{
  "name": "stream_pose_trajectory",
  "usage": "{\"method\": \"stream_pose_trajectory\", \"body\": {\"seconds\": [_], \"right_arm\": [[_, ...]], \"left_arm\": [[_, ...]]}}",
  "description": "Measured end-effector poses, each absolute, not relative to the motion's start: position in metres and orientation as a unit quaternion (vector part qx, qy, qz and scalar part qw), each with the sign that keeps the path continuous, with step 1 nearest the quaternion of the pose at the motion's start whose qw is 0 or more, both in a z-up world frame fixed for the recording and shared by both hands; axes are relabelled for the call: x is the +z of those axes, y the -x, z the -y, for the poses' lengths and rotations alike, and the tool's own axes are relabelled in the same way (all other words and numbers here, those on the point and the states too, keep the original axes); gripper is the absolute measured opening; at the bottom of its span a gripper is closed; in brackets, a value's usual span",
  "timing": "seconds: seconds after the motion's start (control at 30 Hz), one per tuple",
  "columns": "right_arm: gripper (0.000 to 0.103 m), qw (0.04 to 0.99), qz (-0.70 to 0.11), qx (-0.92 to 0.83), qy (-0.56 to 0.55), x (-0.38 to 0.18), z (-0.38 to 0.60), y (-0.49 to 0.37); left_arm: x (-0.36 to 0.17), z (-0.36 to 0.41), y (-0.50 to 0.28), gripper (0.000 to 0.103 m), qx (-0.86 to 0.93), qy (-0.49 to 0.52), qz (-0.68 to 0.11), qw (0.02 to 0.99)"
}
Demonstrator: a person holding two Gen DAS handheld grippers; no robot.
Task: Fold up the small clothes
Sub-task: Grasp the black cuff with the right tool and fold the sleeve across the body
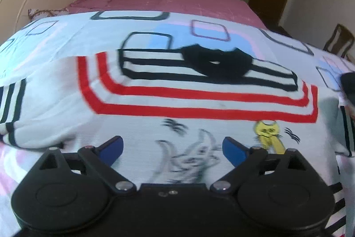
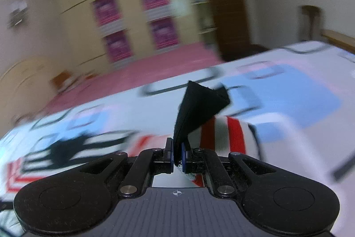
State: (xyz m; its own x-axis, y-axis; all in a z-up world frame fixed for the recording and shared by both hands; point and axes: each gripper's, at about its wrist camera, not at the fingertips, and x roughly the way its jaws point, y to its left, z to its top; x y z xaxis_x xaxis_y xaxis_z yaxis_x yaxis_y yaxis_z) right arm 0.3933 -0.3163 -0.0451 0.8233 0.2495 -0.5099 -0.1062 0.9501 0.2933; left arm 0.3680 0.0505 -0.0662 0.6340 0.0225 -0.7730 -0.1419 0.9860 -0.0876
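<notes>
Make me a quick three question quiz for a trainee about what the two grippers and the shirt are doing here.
1. True or false: the left gripper is clamped on cloth.
2. What does the right gripper pinch? A) black cuff of the white striped child's shirt B) pink bedspread C) nothing
3. Fill in: the shirt's chest stripes are black and ____.

Key: 1 false; 2 A; 3 red.

We see the right tool (image 2: 177, 157) pinching a black fabric edge (image 2: 199, 108) of the white shirt with red stripes (image 2: 224, 134), lifted above the patterned bedsheet (image 2: 299, 99).
</notes>
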Motion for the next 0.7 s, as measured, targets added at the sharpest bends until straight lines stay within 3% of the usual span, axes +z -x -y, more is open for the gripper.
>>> {"method": "stream_pose_trajectory", "body": {"seconds": [0.2, 0.5, 0.57, 0.6, 0.63, 0.7], "right_arm": [[0.006, 0.931, -0.304, 0.199, -0.045, -0.063, 0.184, -0.397], [0.006, 0.892, -0.362, 0.268, 0.049, -0.115, 0.092, -0.398], [0.014, 0.897, -0.346, 0.264, 0.076, -0.115, 0.085, -0.389], [0.030, 0.897, -0.345, 0.265, 0.081, -0.114, 0.084, -0.387], [0.052, 0.898, -0.342, 0.263, 0.080, -0.113, 0.085, -0.385], [0.060, 0.908, -0.329, 0.249, 0.076, -0.110, 0.090, -0.380]], "left_arm": [[-0.059, -0.112, -0.347, 0.088, 0.057, 0.120, -0.392, 0.910], [-0.063, -0.157, -0.333, 0.090, 0.050, 0.160, -0.391, 0.905], [-0.062, -0.154, -0.336, 0.098, 0.040, 0.164, -0.388, 0.906], [-0.061, -0.151, -0.338, 0.099, 0.034, 0.164, -0.384, 0.908], [-0.061, -0.150, -0.338, 0.099, 0.028, 0.164, -0.382, 0.909], [-0.062, -0.140, -0.345, 0.097, 0.012, 0.168, -0.385, 0.907]]}}
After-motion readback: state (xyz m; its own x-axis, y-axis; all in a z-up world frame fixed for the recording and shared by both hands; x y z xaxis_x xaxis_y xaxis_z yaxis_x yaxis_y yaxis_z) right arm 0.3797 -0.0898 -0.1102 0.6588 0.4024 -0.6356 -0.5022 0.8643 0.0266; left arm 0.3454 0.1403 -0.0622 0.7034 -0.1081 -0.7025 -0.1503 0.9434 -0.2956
